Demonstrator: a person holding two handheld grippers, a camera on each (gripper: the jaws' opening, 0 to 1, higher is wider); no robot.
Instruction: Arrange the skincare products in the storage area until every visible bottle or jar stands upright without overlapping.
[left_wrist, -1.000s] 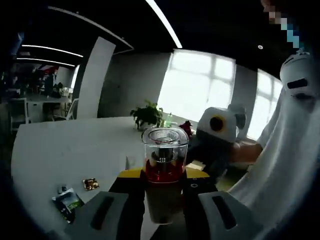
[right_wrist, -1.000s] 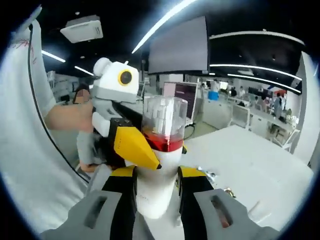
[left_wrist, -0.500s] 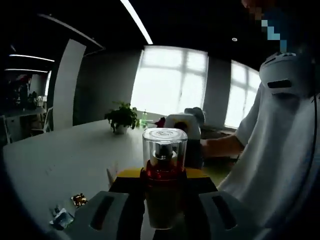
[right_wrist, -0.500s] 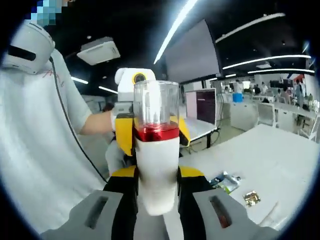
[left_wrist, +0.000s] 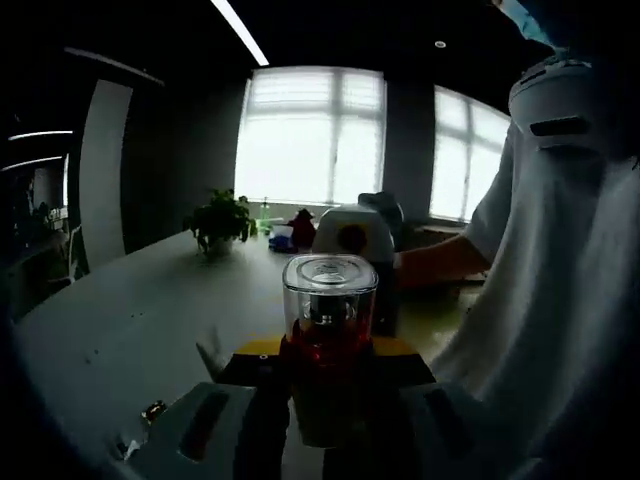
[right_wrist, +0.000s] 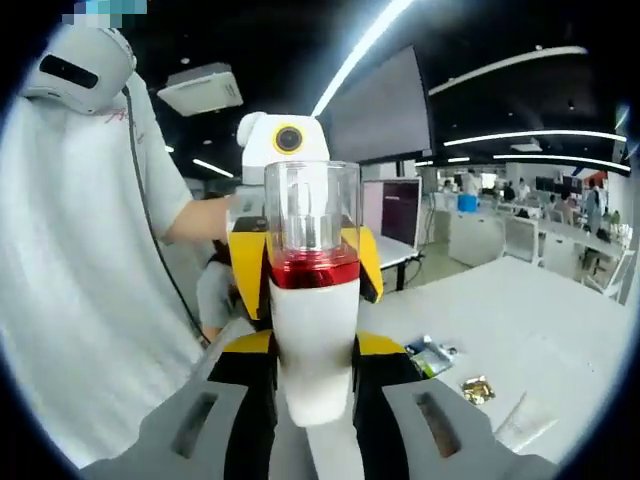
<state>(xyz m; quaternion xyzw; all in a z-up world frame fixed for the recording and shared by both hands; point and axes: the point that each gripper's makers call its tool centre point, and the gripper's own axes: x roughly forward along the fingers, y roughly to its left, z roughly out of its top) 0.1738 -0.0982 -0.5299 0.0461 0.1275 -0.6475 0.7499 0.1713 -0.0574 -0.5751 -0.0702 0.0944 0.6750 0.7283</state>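
Carrying 1 bottle (right_wrist: 312, 300), both grippers clamp it well above the table (right_wrist: 540, 330): left gripper (left_wrist: 327, 385) and right gripper (right_wrist: 313, 390) from opposite sides. Probably mid-transfer; next, lower it upright onto bare tabletop and release.

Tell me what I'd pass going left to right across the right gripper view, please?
The person's white shirt → the white bottle with a red band and clear cap, held in the right claw → a small green packet → a small gold wrapper on the white table.
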